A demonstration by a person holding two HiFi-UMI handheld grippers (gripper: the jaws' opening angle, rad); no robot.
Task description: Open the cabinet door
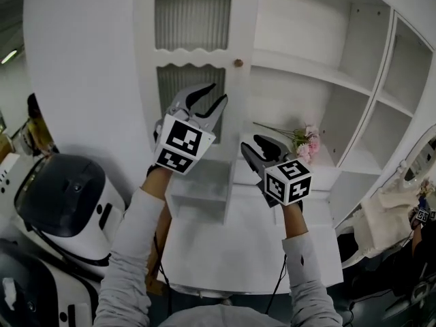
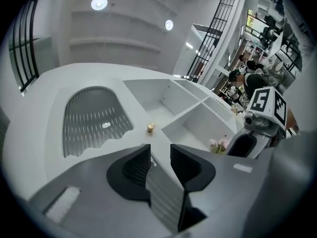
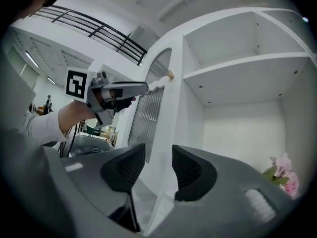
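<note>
Holding both tongs up in front of the cabinet door (image 1: 194, 58), I have nothing gripped yet. My left tongs (image 1: 216, 95) stand wide apart and empty. They are raised just below the knob (image 1: 238, 63) and a little to its left, tilted upward so the gap between the jaws faces it. I judge this is the hand meant to take the knob, since it is the only handhold on the door.

My right tongs (image 1: 255, 148) are likewise spread wide with nothing between them. They hang well below the knob and slightly to its right, over the bench (image 1: 245, 251). Kept that low, I'd guess they are clear of the door's swing.

The door looks shut. Its ribbed panels lie left of the knob, and the knob sits at the door's edge beside the open shelves (image 1: 320, 73) on its right. So the door should swing out toward me from that edge.

Pink flowers (image 1: 308, 142) lie below and right of the knob, near my right tongs, and I should avoid brushing them.
</note>
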